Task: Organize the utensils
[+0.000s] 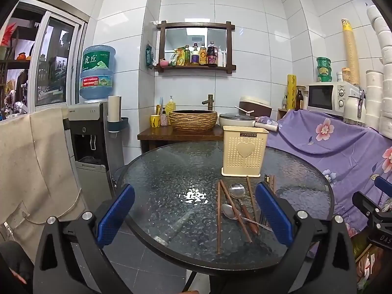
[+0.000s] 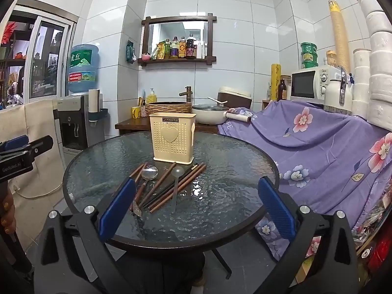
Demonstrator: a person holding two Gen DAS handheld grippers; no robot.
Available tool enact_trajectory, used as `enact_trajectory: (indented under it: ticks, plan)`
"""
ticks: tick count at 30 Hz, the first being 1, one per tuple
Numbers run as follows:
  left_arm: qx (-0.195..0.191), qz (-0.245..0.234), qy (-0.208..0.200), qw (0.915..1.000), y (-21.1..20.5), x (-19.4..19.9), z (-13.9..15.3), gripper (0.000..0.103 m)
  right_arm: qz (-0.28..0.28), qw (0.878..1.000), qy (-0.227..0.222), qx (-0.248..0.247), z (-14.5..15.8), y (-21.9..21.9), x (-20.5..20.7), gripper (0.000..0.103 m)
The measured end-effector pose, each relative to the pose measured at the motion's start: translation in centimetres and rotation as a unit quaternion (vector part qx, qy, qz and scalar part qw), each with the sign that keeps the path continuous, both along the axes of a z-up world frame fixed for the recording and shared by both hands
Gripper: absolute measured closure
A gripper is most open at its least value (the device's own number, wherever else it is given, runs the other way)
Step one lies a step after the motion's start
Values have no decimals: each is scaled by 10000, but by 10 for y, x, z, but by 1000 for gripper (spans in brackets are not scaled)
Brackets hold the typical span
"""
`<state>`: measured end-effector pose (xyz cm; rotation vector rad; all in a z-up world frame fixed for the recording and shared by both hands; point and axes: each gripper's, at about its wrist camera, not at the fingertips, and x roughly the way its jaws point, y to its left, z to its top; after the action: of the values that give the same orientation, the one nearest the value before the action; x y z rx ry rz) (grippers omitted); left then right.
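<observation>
Hovering low in each frame with nothing between their blue pads, the left gripper (image 1: 194, 216) and right gripper (image 2: 196, 210) stand spread wide. Mid-frame on the glass table (image 2: 232, 196) lie brown chopsticks (image 2: 171, 191) and steel spoons (image 2: 149, 172), probably light, stiff and slippery, best pinched mid-shaft. Beyond, upright at centre, waits the cream perforated holder (image 2: 172, 138), heart-embossed.
</observation>
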<state>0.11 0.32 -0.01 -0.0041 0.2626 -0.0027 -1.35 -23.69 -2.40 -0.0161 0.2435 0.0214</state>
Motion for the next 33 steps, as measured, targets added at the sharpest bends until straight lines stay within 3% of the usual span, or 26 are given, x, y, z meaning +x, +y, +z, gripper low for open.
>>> enact_trajectory:
  ticks: [33]
  plan:
    - [-9,-58,71,10000,2,1,-3,6,-19,10000,69,-10,1,-2,1,5]
